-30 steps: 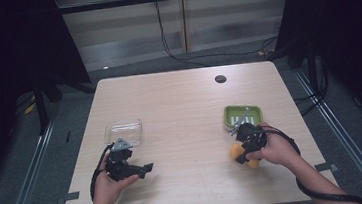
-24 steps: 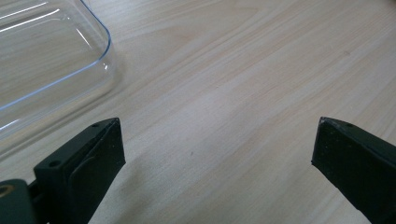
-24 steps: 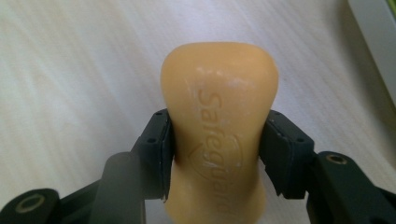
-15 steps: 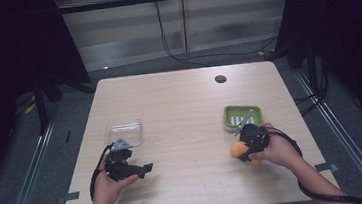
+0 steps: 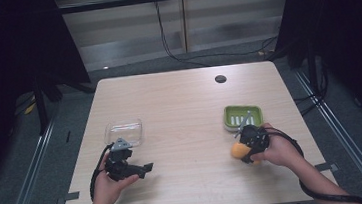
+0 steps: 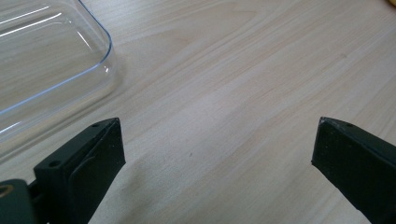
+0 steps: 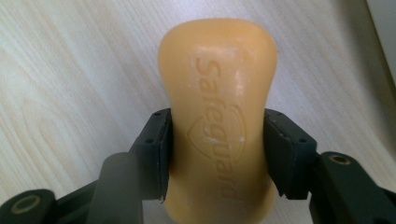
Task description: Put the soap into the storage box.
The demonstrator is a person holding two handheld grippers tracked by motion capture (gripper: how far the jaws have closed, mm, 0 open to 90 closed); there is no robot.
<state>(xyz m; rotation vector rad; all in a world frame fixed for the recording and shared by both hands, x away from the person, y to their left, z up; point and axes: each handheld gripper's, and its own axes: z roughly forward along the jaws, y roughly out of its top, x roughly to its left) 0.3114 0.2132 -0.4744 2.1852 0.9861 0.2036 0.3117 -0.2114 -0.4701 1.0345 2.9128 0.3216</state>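
Right hand-held gripper (image 7: pixel 217 154) clamps orange soap bar (image 7: pixel 218 107) at its waist; likely rigid, slippery. Left hand-held gripper (image 6: pixel 215 154) released, empty.

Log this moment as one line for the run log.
left gripper: open, beside clear tray | right gripper: shut on soap bar | green dish: empty

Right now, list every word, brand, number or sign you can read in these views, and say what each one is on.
"Safeguard": pressed into the face of the orange soap bar, running along its length, with a shield outline behind the letters; the right gripper is shut on the bar's narrow waist.
Nothing else is readable: the clear plastic tray, the green soap dish and the table carry no visible text.
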